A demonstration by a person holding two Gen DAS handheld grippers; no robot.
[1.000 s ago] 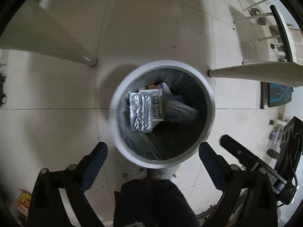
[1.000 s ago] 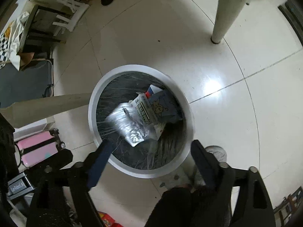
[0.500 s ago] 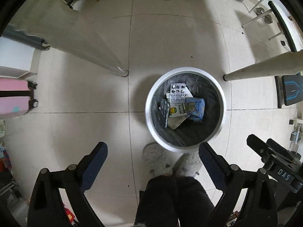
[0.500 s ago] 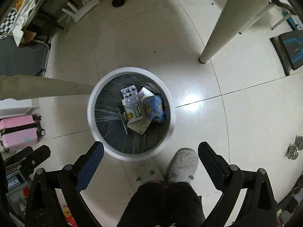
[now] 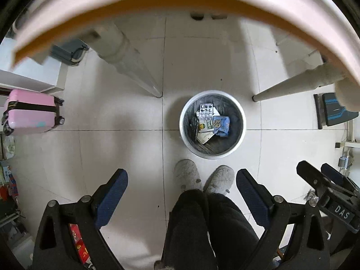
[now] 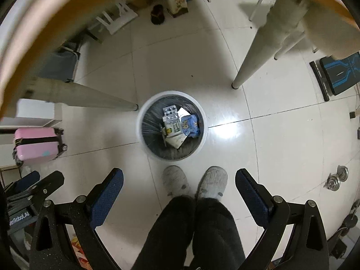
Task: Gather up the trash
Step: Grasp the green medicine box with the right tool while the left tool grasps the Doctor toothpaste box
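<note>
**Left wrist view, left to right**
- Pink suitcase [image 5: 31, 112]: left edge of frame, on the floor, well apart from the bin.
- Left gripper [image 5: 181, 193]: lower frame, jaws spread wide, nothing between them.
- Table leg [image 5: 135, 67]: upper centre-left, foot just left of the bin.
- Person's grey slippers [image 5: 186, 174]: lower centre, just below the bin.
- Trash bin [image 5: 240, 139]: centre-right, white rim, dark liner. Contents: blister pack [image 5: 205, 110], green-and-white carton [image 5: 205, 126], blue wrapper [image 5: 221, 123].
- Table edge [image 5: 180, 2]: arcs across the whole top of frame, blurred.

**Right wrist view, left to right**
- Right gripper [image 6: 178, 194]: lower frame, jaws spread wide, empty.
- Bin at frame centre, same three items plus a pale card lying inside.
- Second table leg [image 6: 258, 51]: upper right.

**Step in hand (judgement)**
- The trash lies in the bin and both claws are empty, so a drop appears complete. Both cameras sit high over the floor, under the table's rim.

**Next move (judgement)**
- No loose trash is visible on the open floor near the bin. The next move calls for bringing the grippers up to the tabletop, not visible here, to find a further piece, or ending if none remains.
</note>
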